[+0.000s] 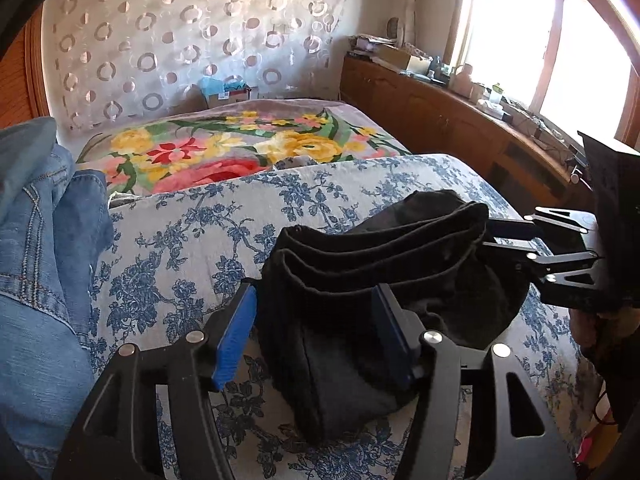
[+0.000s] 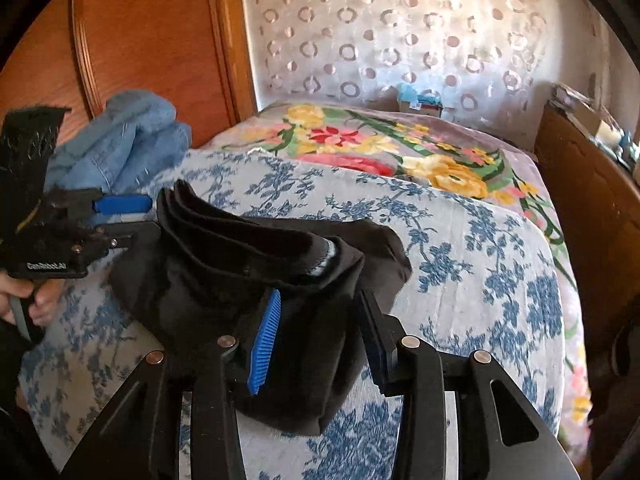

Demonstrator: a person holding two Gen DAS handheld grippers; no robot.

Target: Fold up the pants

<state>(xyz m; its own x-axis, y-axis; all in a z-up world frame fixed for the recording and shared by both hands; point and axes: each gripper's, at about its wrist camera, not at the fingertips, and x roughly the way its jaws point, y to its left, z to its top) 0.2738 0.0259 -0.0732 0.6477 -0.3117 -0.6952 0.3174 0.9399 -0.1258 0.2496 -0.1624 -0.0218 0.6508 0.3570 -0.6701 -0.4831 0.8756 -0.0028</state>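
Pants [image 1: 384,280] bundled between spread jaws – bedspread [image 1: 192,240] bare beyond

My bed [image 1: 192,240] wears a blue-flowered cover, a bright floral blanket [image 1: 224,148] beyond it. Behind hangs a ring-patterned curtain [image 1: 192,32]. Sunlight pours through the window [image 1: 516,32] over a cluttered wooden cabinet [image 1: 432,108].

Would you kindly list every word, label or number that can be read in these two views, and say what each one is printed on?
"GenRobot.AI": white print, small and slightly blurred, on the black body of the left gripper, seen in the right wrist view.
Boxes at the head of the bed: any print is too small to read.
Items on the wooden cabinet by the window: too blurred to read.
Black pants and denim jeans: no readable label.
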